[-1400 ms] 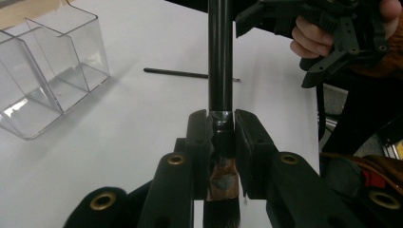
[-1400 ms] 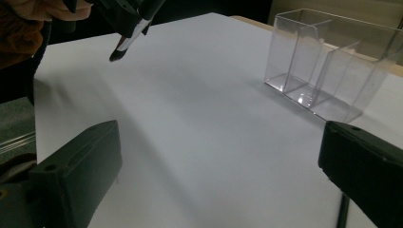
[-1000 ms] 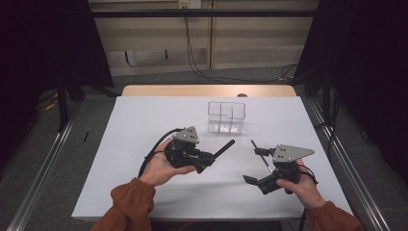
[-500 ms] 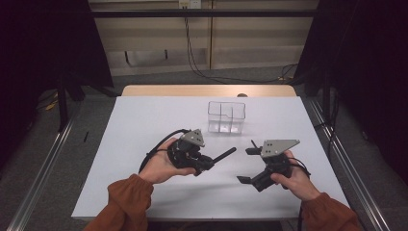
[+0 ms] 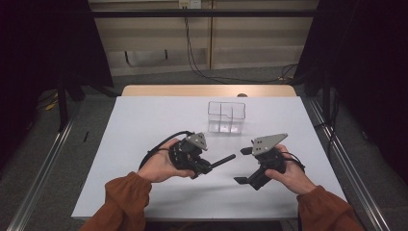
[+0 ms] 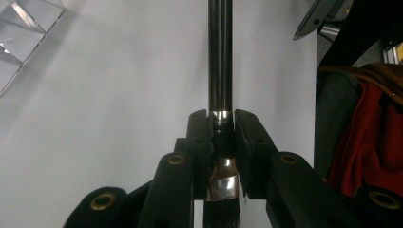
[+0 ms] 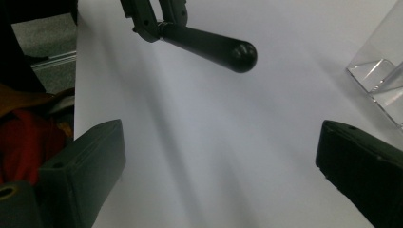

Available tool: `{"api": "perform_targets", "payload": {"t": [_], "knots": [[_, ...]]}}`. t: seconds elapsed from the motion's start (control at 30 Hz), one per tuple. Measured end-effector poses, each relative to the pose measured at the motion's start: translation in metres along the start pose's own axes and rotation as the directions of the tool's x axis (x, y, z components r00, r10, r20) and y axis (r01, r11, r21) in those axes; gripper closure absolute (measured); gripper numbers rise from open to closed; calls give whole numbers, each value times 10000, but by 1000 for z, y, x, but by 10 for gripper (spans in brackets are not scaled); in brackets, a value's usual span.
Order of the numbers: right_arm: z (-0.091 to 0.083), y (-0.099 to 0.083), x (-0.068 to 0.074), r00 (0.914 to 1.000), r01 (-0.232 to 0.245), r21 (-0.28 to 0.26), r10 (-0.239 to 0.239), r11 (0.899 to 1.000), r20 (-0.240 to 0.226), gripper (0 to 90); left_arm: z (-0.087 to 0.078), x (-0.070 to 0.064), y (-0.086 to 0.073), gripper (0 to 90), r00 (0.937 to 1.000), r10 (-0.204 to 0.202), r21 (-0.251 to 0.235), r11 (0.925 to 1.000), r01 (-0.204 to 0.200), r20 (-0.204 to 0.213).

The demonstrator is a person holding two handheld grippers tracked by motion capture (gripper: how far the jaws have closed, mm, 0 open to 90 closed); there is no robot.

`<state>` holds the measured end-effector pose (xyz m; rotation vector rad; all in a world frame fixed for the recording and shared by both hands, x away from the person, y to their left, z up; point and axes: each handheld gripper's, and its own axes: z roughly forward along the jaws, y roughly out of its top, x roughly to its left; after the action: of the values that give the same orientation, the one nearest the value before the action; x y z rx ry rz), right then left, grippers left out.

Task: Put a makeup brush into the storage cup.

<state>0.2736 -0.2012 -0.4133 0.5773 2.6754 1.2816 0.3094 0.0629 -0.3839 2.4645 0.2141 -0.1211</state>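
Near the table's front edge, the left gripper (image 5: 207, 166) clamps a black round-handled brush (image 6: 221, 71) at its metal ferrule; the handle points toward the wide-open, empty right gripper (image 5: 244, 166).

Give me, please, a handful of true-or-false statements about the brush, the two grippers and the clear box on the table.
1. The left gripper is shut on the brush. True.
2. The right gripper is clamped on the brush handle. False: its jaws stand wide apart with nothing between them.
3. The brush handle points toward the right gripper. True.
4. The brush stands inside the clear box. False: the box stands farther back on the table, apart from both grippers.
5. The left jaws grip the brush at its metal ferrule. True, by the left gripper view.
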Motion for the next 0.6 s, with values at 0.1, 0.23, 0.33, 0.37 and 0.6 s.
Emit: {"api": "perform_targets", "payload": {"t": [0.1, 0.23, 0.33, 0.37, 0.6], "knots": [[2, 2, 0, 9998, 145, 256, -141, 9996, -163, 24, 1, 0, 0, 771, 10000, 31, 193, 9998, -31, -19], [4, 4, 2, 9970, 516, 461, -488, 9976, -593, 23, 2, -1, 1, 771, 10000, 43, 422, 9991, -43, -2], [7, 6, 2, 9949, 581, 635, -526, 9963, -857, 24, 3, -2, 1, 771, 9997, 135, 705, 9974, -149, 198], [8, 6, 2, 9945, 578, 721, -511, 9957, -918, 29, 4, -2, 1, 771, 9996, 162, 806, 9966, -181, 246], [15, 10, -1, 9887, 723, 1465, -515, 9866, -1408, 35, 8, -1, 1, 771, 9989, 158, 1411, 9898, -218, 435]]}}
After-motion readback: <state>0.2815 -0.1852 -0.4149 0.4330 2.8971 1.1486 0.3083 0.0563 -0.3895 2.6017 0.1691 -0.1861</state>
